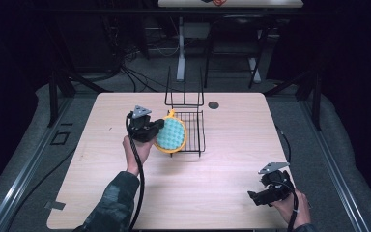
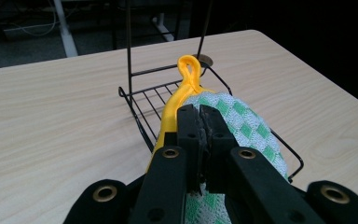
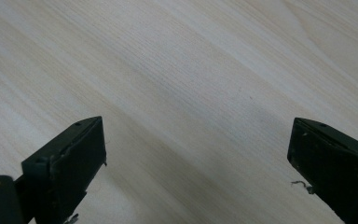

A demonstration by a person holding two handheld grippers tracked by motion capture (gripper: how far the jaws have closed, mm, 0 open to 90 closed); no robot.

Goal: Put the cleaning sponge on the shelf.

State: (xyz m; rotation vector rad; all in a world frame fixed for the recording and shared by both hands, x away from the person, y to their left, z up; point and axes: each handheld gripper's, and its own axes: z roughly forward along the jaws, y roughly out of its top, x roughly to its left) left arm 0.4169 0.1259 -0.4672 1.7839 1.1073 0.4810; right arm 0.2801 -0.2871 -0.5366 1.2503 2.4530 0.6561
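Now the left gripper (image 2: 200,126), fingers pinching a round green-checked, yellow-rimmed cloth pot holder (image 1: 171,135), holds it just before the black wire rack (image 1: 189,131); next, ease it in. Right gripper (image 3: 196,154) fingers spread, idle.

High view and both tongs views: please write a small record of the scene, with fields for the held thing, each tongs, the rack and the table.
held thing: round pot holder, green and white checks, yellow edge and loop
left tongs: shut on the pot holder, which stands on edge at the wire rack
right tongs: open, nothing between the jaws, above bare wood near the table's front right corner
wire rack: black, low tray with tall upright rods at the back, mid table
table: light wood
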